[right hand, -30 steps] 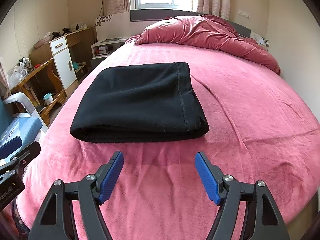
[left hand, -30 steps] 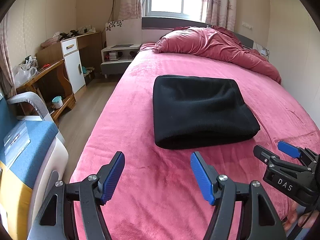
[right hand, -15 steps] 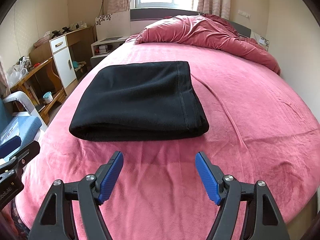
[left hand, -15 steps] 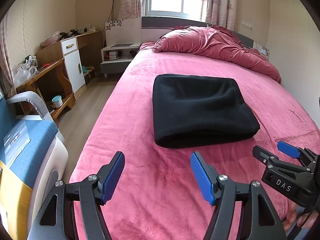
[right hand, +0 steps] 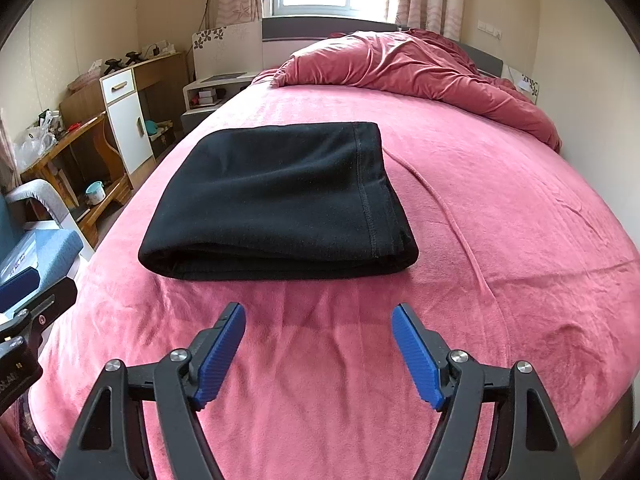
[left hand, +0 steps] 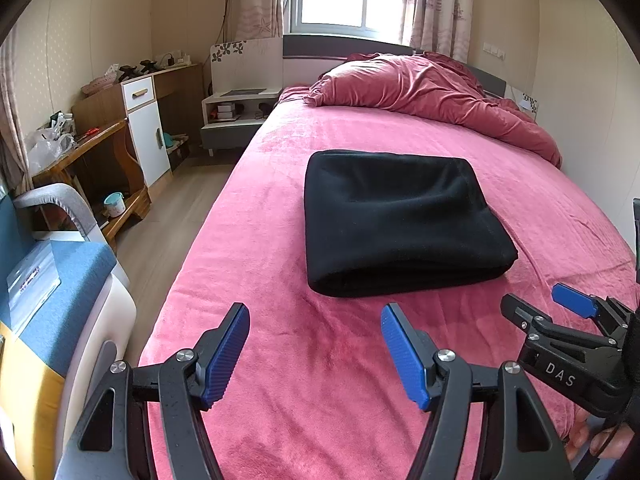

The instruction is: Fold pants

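Now the pants (left hand: pixel 400 220) lie folded on the bed (left hand: pixel 280 360); left hand-held gripper (left hand: pixel 316 344) and right hand-held gripper (right hand: pixel 318 344) gape empty (well short of them).

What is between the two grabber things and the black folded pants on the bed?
Nothing visible. Only bare pink bedspread lies between the folded black fleece pants and the right gripper, and likewise before the left gripper. Both grippers' jaws stand open and empty.
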